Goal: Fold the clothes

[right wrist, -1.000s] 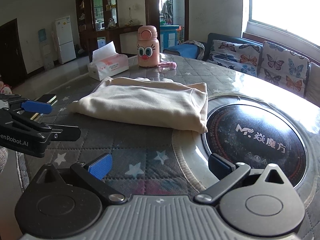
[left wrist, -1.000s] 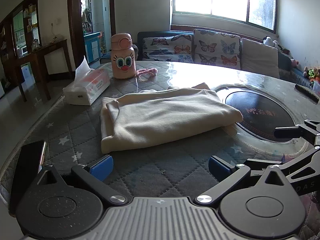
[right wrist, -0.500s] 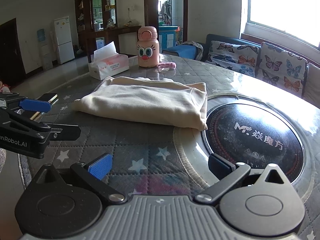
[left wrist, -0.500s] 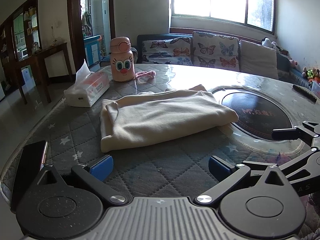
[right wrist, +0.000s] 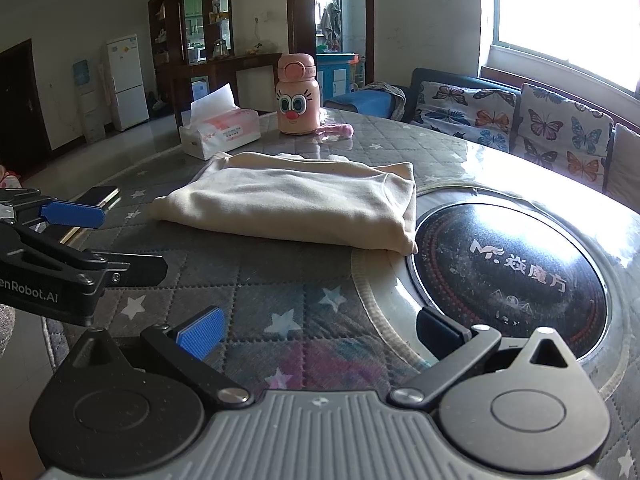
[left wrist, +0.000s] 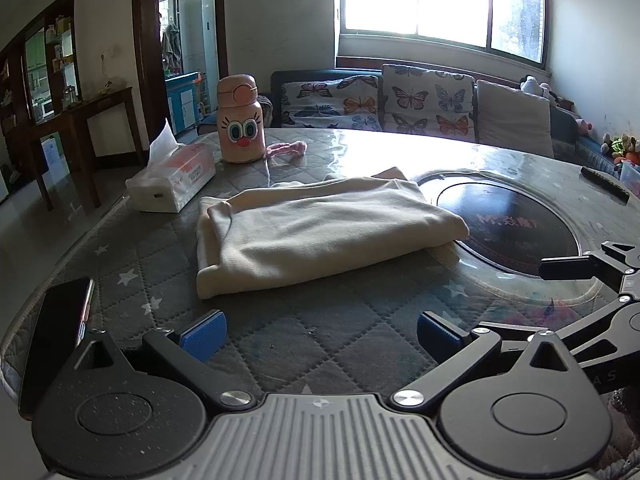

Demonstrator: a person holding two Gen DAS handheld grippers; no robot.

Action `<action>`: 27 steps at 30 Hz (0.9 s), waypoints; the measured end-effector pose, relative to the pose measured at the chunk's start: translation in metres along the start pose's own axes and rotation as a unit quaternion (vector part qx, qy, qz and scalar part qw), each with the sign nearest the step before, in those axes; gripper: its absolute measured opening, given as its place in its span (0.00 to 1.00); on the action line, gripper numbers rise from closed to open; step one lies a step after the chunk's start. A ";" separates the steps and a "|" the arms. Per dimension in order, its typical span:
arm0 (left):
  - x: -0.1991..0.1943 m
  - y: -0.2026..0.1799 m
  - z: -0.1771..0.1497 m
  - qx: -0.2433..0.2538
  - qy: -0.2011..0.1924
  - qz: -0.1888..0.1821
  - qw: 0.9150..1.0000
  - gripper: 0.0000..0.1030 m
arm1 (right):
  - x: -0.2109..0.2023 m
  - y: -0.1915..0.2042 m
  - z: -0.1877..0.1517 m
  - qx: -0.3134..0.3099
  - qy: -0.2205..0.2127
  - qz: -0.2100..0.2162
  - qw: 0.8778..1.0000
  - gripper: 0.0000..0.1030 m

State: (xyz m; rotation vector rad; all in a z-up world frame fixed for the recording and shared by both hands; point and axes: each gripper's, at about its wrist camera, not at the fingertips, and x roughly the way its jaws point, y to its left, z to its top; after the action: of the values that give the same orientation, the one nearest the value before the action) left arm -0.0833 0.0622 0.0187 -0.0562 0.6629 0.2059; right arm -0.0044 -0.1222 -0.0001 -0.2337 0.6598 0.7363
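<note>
Folded cream garment lies lengthwise left-to-right, seemingly neck rightward; both grippers gape empty.

Table: we see a round table under a grey quilted star cover.
Centre: a black induction plate set into it.
Lying on it: folded cream garment, tissue box, pink bottle — and a phone at the edge.

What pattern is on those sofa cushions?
Colourful butterflies on white sofa cushions, clearest in the left wrist view.
</note>
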 end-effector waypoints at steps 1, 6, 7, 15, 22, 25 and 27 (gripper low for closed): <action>-0.001 -0.001 0.000 0.000 0.000 0.000 1.000 1.00 | -0.001 0.000 0.000 -0.001 0.000 0.000 1.000 1.00; -0.001 -0.002 -0.001 0.001 -0.001 -0.001 1.000 1.00 | -0.002 0.002 -0.001 -0.002 -0.002 0.001 1.000 1.00; -0.001 -0.002 -0.001 0.001 -0.001 -0.001 1.000 1.00 | -0.002 0.002 -0.002 -0.002 -0.002 0.001 1.000 1.00; 0.000 -0.002 -0.004 0.000 0.000 0.000 1.000 1.00 | -0.002 0.004 -0.003 -0.005 -0.001 0.003 1.000 1.00; 0.002 -0.003 -0.005 0.001 0.002 0.002 1.000 1.00 | 0.000 0.003 -0.005 -0.003 0.002 0.006 1.000 1.00; 0.004 -0.004 -0.005 0.000 0.003 0.002 1.000 1.00 | 0.002 0.003 -0.005 -0.003 0.003 0.006 1.000 1.00; 0.004 -0.004 -0.005 0.001 0.003 0.003 1.000 1.00 | 0.003 0.002 -0.006 -0.002 0.004 0.007 1.000 1.00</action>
State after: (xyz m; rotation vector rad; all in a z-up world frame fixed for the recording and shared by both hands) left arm -0.0820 0.0581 0.0120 -0.0541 0.6688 0.2103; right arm -0.0075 -0.1215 -0.0062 -0.2371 0.6681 0.7502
